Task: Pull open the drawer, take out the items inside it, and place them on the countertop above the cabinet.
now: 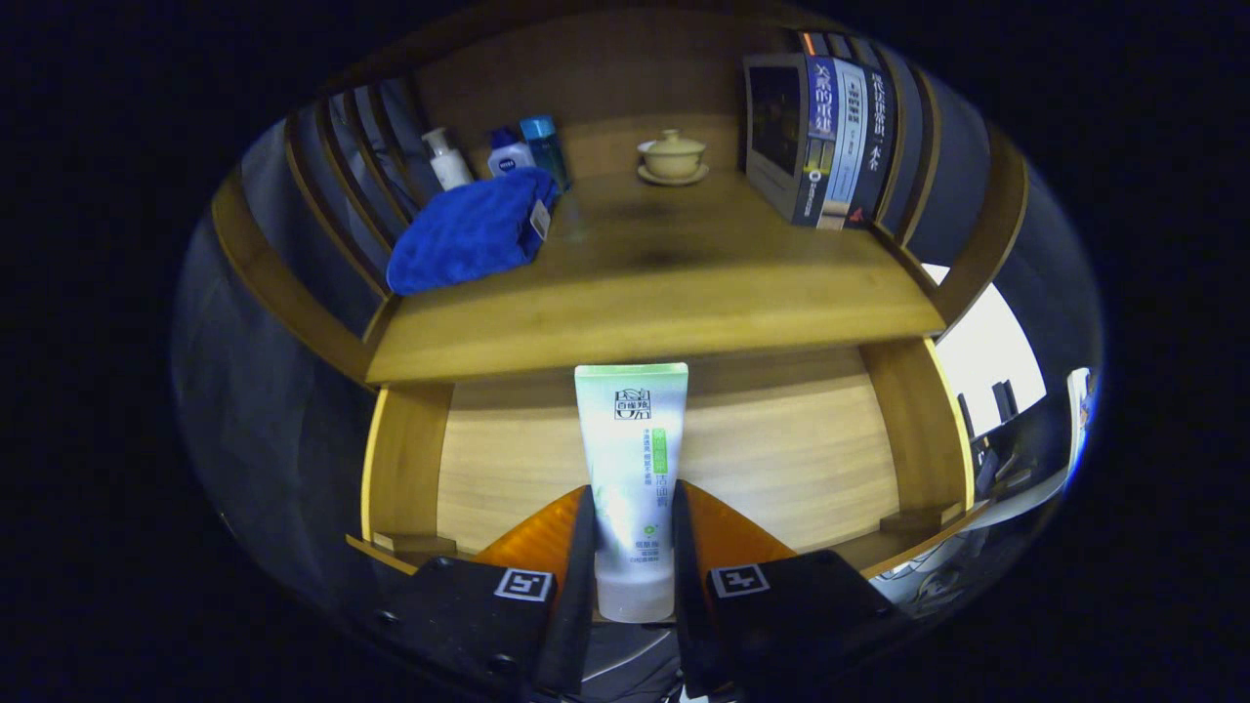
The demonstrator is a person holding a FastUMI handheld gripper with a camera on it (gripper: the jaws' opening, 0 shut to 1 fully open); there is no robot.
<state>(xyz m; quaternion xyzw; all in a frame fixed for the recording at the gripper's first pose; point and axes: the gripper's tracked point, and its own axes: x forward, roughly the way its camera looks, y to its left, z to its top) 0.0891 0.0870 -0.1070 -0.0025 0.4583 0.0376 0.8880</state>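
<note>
Wooden cabinet surface carries a blue towel, three bottles, a lidded cup and upright books. Below its front edge, a white-and-green tube stands cap-down between the jaws of the gripper, which are narrowed and press on its lower half from both sides.

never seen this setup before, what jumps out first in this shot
A white and green tube stands upright, clamped between the jaws of the gripper, in front of the wooden cabinet. Beyond it on the countertop lie a blue towel beside some small bottles, a lidded cup on a saucer at the back, and a row of books opposite the towel.
</note>
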